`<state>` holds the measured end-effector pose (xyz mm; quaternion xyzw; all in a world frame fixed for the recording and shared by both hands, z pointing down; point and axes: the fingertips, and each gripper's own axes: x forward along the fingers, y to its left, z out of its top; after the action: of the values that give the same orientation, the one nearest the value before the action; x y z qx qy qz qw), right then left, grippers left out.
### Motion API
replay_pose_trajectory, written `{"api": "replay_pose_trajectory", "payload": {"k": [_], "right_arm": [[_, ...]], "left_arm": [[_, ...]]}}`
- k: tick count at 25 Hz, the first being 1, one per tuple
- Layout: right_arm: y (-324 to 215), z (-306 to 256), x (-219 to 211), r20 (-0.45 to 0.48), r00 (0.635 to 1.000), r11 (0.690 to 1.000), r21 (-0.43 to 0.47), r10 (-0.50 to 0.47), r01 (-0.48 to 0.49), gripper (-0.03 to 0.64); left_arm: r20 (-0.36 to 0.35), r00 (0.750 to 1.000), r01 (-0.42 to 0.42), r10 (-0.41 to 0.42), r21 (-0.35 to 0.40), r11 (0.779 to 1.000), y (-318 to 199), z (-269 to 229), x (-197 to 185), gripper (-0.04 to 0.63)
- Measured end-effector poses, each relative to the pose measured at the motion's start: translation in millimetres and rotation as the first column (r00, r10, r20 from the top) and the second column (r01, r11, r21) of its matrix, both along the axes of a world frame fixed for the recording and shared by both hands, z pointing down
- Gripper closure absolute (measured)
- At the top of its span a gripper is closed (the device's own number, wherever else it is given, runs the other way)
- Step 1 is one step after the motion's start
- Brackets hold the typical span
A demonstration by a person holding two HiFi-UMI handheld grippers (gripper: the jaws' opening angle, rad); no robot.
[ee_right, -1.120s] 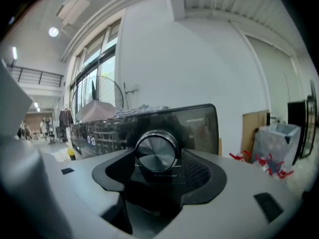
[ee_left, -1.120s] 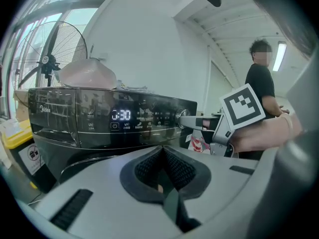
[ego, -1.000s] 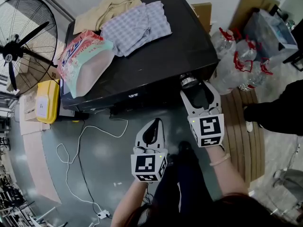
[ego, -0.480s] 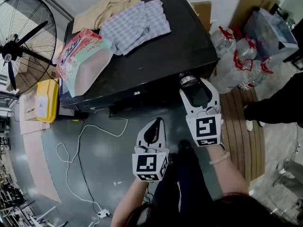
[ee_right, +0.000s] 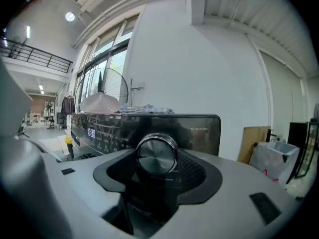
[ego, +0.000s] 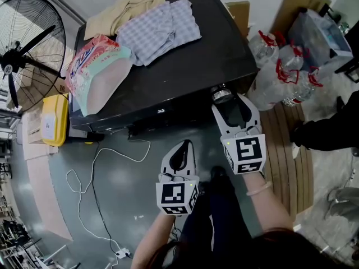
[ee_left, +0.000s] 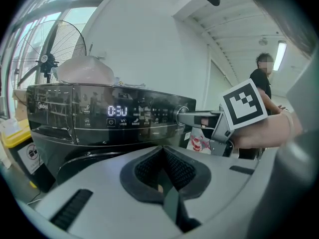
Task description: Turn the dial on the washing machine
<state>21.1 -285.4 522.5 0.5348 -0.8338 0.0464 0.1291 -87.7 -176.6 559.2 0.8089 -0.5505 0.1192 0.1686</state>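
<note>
Dial (ee_right: 156,154) sits at the right end of the washing machine (ego: 185,72) front panel. Right hand-held gripper (ego: 227,103) straddles it squarely, so a wrist roll would turn it. Its jaws have just been closing with the dial between them, pads apparently bearing on its rim. Left hand-held gripper (ego: 183,146) is pressed together, empty and parked low: 1 gripper suffices.

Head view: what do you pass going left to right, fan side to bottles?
fan → detergent bag → checked cloth → dial → water bottles
</note>
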Motion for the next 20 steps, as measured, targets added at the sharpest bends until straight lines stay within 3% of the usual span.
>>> {"api": "replay_pose_trajectory", "payload": {"k": [11, 16, 20], "right_arm": [[-0.6, 1.4, 3.6, 0.185, 0.982, 0.997, -0.065, 0.047, -0.036, 0.339], [-0.6, 1.0, 2.6, 0.156, 0.987, 0.998, -0.051, 0.029, -0.022, 0.336], [-1.6, -0.1, -0.4, 0.077, 0.997, 1.0, -0.023, -0.004, 0.005, 0.335]], "left_arm": [[-0.008, 1.0, -0.014, 0.014, 0.001, 1.0, -4.0, 1.2, 5.4, 0.578], [-0.011, 1.0, -0.019, 0.019, -0.004, 1.0, -4.1, 2.8, 7.1, 0.578], [-0.011, 1.0, -0.018, 0.018, -0.013, 1.0, -4.4, 5.2, 6.6, 0.578]]}}
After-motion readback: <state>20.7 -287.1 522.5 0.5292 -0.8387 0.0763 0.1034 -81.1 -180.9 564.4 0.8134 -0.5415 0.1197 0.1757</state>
